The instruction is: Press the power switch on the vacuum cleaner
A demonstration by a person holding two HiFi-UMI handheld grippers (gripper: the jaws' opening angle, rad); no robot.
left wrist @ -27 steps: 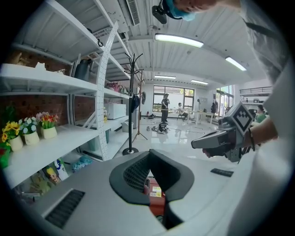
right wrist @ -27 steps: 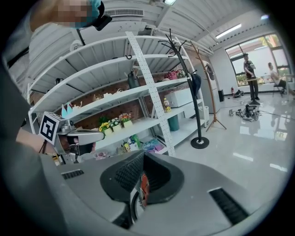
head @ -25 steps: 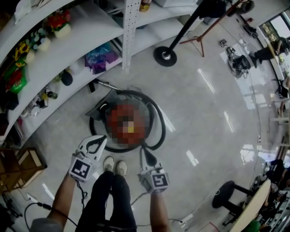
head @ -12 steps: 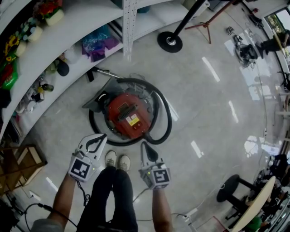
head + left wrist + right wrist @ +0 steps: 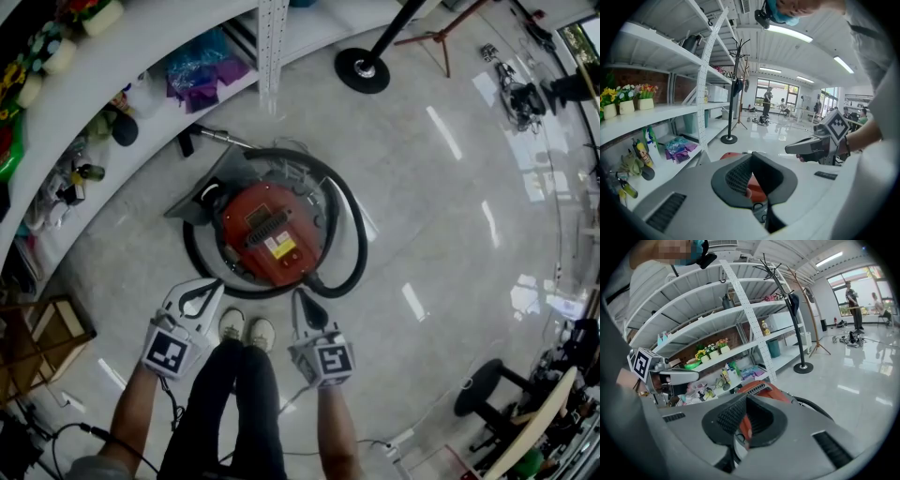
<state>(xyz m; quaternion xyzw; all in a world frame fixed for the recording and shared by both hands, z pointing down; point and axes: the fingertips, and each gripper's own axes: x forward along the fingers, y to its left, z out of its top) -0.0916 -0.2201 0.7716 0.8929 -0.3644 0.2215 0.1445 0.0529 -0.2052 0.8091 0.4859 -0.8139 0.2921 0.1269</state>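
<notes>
the red vacuum cleaner (image 5: 270, 234) sits on the floor (image 5: 441, 216) just beside the front edge of the white shelving (image 5: 141, 84), ringed by its black hose (image 5: 352, 239), with the person's shoes (image 5: 242, 328) near it. the left gripper (image 5: 212, 285) and right gripper (image 5: 298, 300) are held on the person's side of the cleaner, clear of it, one either side of the shoes. each has its jaws closed tip to tip on nothing, the red body showing beyond the pads in both gripper views

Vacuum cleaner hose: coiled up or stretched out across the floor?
Coiled: the black hose curls in a ring around the red vacuum cleaner on the floor.
</notes>
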